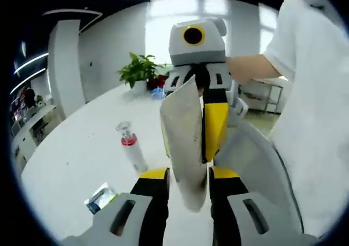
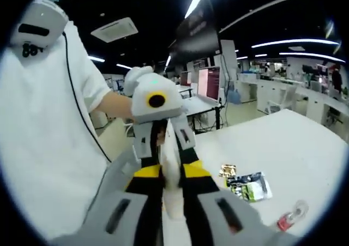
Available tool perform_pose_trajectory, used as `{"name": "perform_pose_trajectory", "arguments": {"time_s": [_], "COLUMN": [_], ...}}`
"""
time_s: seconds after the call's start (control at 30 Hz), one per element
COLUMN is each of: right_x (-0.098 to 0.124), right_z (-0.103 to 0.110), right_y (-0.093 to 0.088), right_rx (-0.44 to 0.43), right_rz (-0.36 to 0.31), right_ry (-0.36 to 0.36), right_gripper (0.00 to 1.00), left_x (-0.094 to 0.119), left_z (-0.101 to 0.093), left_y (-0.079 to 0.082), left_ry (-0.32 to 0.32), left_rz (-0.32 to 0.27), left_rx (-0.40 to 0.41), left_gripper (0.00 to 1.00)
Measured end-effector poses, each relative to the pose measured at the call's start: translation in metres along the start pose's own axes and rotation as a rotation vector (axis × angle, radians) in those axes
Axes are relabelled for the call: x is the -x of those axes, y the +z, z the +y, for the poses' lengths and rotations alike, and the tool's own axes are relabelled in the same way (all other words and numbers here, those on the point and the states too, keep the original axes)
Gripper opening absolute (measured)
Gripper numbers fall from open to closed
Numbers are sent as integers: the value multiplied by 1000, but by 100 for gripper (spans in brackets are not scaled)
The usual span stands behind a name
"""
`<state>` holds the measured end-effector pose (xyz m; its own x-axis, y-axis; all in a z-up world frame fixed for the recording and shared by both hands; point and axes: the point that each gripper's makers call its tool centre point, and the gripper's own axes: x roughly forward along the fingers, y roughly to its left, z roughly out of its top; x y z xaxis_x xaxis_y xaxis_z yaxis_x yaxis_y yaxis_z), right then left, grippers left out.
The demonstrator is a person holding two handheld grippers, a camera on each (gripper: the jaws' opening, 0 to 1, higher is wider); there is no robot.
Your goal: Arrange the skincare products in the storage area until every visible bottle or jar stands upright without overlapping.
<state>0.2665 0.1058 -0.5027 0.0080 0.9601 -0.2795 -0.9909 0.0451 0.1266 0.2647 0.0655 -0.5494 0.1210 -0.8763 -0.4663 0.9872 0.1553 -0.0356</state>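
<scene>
A flat white pouch hangs in the air between both grippers. My left gripper is shut on its lower end, and my right gripper faces it, shut on the upper end. In the right gripper view the same pouch sits between my right gripper's black and yellow jaws, with the left gripper opposite. A small white bottle with a red band and clear cap stands on the white table; it is also at the edge of the right gripper view.
A printed sachet lies on the table near the left jaws. Two sachets lie side by side near the bottle. A potted plant stands at the table's far end. A person in a white shirt stands close by.
</scene>
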Motion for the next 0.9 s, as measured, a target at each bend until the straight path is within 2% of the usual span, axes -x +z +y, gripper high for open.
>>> {"name": "perform_pose_trajectory", "arguments": {"time_s": [0.07, 0.17, 0.33, 0.47, 0.6, 0.9], "right_x": [1, 2, 5, 4, 4, 10], "right_z": [0, -1, -6, -8, -17, -35], "right_y": [1, 2, 3, -1, -4, -14], "right_rx": [-6, -6, -4, 7, 3, -34], "right_rz": [-9, -11, -12, 1, -3, -24], "right_ry": [8, 12, 5, 5, -28, -109], "right_gripper": [12, 12, 12, 13, 15, 17], "left_x": [-2, -4, -5, -9, -13, -27], "left_z": [0, 5, 5, 9, 20, 34], "left_y": [-4, -9, -9, -11, -14, -17], "left_ry": [-6, 9, -11, -10, 25, 21], "left_rz": [19, 38, 28, 33, 30, 22], "left_rx": [-16, -8, -19, -31, -42, -37], "left_gripper": [23, 27, 19, 18, 16, 16]}}
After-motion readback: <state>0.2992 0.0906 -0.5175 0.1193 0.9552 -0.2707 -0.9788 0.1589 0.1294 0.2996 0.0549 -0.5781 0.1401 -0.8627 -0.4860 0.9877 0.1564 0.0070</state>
